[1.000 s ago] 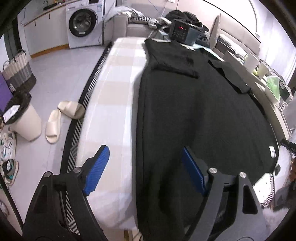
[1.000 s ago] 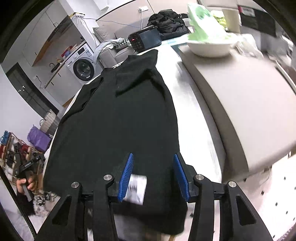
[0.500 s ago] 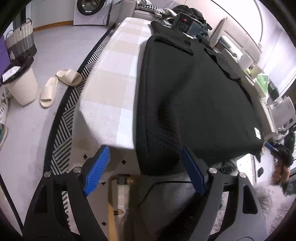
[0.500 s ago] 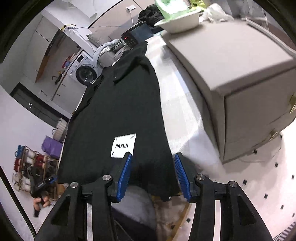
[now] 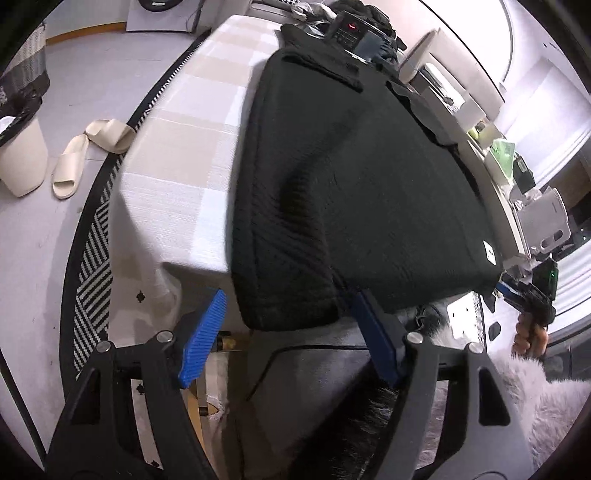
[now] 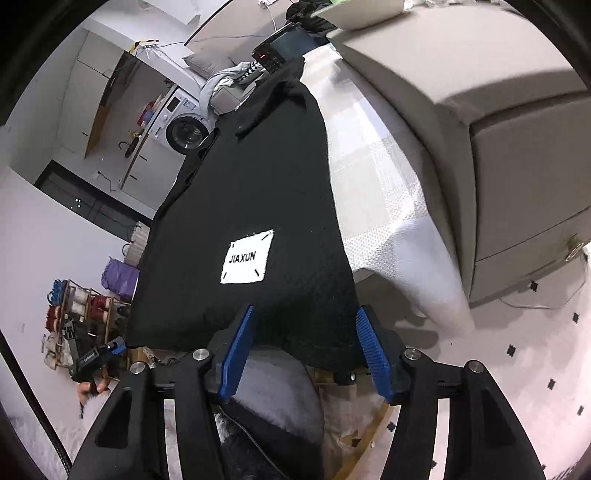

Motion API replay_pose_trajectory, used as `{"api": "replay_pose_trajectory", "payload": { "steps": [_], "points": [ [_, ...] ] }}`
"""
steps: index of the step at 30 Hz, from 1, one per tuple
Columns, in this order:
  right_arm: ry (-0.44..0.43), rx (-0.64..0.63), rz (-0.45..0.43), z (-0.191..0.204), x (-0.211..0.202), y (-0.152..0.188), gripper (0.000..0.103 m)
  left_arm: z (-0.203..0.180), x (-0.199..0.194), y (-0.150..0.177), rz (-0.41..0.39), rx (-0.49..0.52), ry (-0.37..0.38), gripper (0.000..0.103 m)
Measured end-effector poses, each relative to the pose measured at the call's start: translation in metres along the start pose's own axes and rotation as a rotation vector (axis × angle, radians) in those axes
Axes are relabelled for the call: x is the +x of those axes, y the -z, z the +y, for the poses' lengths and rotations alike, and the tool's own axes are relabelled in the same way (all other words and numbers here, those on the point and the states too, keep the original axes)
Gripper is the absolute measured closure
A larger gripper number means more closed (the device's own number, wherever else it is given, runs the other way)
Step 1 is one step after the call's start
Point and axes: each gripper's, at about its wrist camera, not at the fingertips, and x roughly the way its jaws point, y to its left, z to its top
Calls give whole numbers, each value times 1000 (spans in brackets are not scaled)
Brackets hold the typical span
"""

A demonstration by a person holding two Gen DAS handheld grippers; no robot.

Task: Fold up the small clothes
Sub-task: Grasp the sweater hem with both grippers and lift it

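A black knit garment (image 5: 351, 177) lies spread lengthwise on the checked tablecloth (image 5: 184, 147), its hem hanging over the near edge. My left gripper (image 5: 288, 334) is at the hem's left corner, which hangs between the jaws. The jaws are closing; the left pad (image 5: 203, 332) is still clear of the cloth. My right gripper (image 6: 304, 352) is at the hem's right corner (image 6: 314, 332), just below a white JIAXUN label (image 6: 247, 258). Its jaws are opening, with the hem between them and the pads not pressing on it. Each gripper also shows in the other's view, held by a hand.
A grey cabinet (image 6: 498, 110) stands close along the table's right side. Slippers (image 5: 88, 147) and a white bin (image 5: 18, 155) are on the floor to the left. A dark device (image 5: 351, 31) and clothes sit at the far end. A grey fuzzy seat (image 6: 273, 384) is below the hem.
Both grippers have drawn back and down from over the garment to its near hem. The label, once between the right jaws, now lies beyond them. Right jaws widened; left jaws narrowed slightly.
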Motion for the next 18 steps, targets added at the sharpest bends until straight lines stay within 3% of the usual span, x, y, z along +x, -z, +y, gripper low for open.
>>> {"api": "replay_pose_trajectory", "payload": {
  "steps": [8,10,13,15,18],
  "points": [
    [-111,23,-14,-16,10,3,45,-6,4,-4,1,18,17,33],
    [-149,1,-13,-9,11,3,45,-9,4,-5,5,30,15,33],
    [-139,-79,2,9,11,4,46,-8,4,-6,1,31,21,33],
    [-112,-115,6,17,11,4,66,-7,3,-6,-4,29,34,33],
    [-76,-137,8,24,11,3,81,-5,1,-6,-8,25,53,33]
  ]
}}
